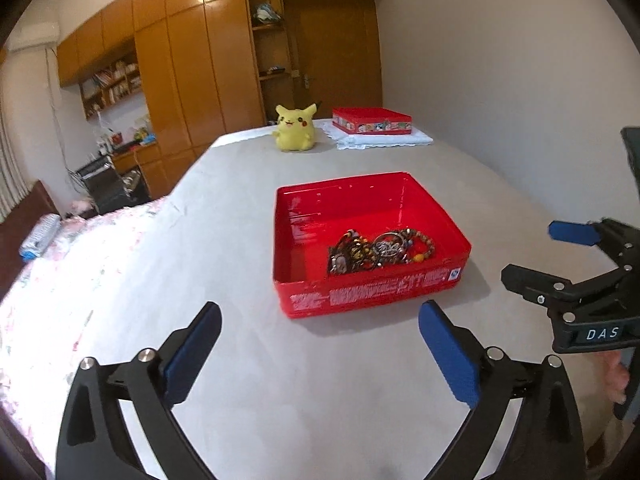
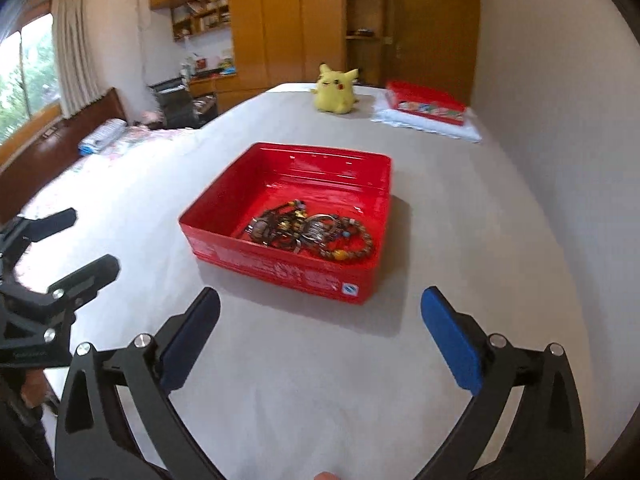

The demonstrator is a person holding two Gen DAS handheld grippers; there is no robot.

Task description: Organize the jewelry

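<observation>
Red and lidless, the tin sits mid-bed with the jewelry heaped in its near corner for reach, while left gripper and right gripper hover short, fingers spread, empty.

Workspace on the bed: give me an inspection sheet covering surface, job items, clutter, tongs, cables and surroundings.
Surface: grey bed cover, smooth; floral bedding at its left edge.
Job's things: open red tin in the middle of the cover; jewelry, a tangle of beaded bracelets and metal pieces, lies in its near right part. A second red box, seemingly the lid, rests on a white cloth at the far end.
Clutter: yellow plush toy beside that cloth.
Tongs: left tongs open, empty; right tongs open, empty; both short of the tin.
Cables: nothing seen on the bed.
Surroundings: wooden wardrobes, shelves, a door, a curtained window.
</observation>
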